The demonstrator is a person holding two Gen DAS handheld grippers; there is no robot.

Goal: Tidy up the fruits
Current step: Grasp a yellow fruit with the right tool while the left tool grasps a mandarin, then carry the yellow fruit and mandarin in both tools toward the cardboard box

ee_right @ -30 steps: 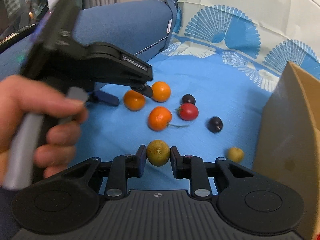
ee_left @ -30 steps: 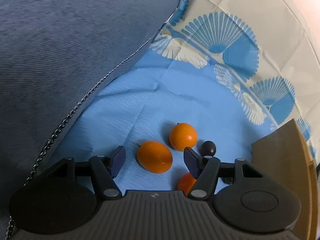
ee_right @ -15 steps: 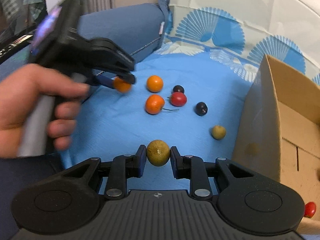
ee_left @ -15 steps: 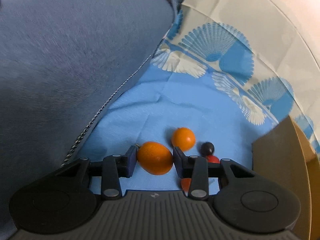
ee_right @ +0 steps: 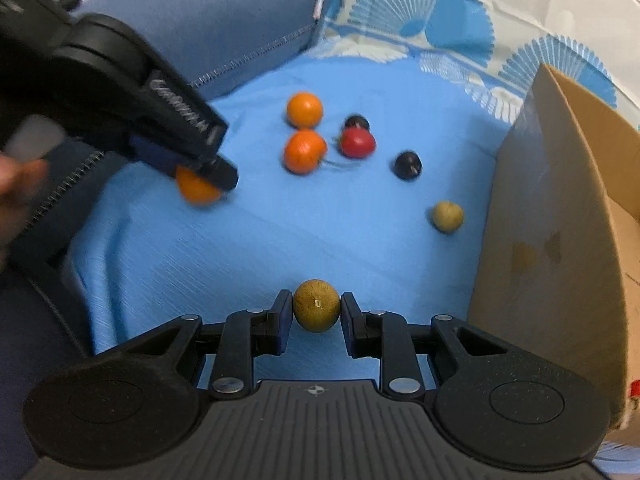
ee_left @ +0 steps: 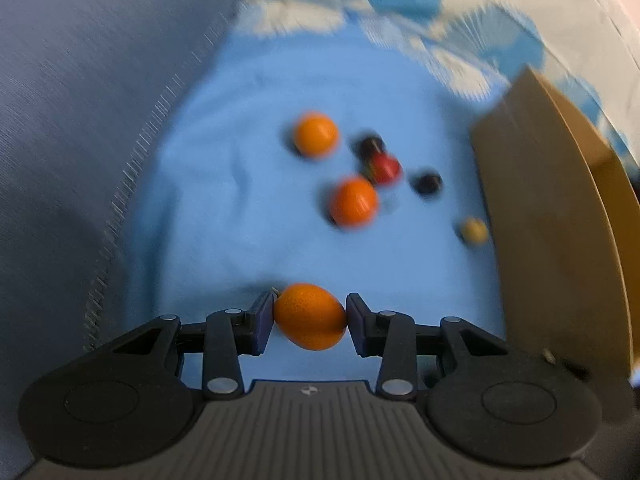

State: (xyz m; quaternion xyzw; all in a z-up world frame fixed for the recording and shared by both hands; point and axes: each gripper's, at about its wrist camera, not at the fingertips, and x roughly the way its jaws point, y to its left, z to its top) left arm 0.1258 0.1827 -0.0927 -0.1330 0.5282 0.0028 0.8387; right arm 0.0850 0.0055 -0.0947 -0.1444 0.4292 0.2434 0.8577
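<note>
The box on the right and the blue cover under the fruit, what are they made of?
The box looks like brown cardboard: matte, with flat stiff walls and thin raw edges. The blue cover looks like woven cloth: soft creases and a fine ribbed texture, no shine.

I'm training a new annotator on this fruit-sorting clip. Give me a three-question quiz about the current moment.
1. True or false: the left gripper is empty.
2. Multiple choice: the right gripper is shut on
A. a red fruit
B. a greenish-brown fruit
C. a dark fruit
3. How many orange fruits lie loose on the blue cloth in the right wrist view?

Key:
1. False: it is shut on an oval orange fruit.
2. B: the greenish-brown fruit sits between its pads.
3. Two: a far orange fruit and a near orange fruit, beside the red fruit.
</note>
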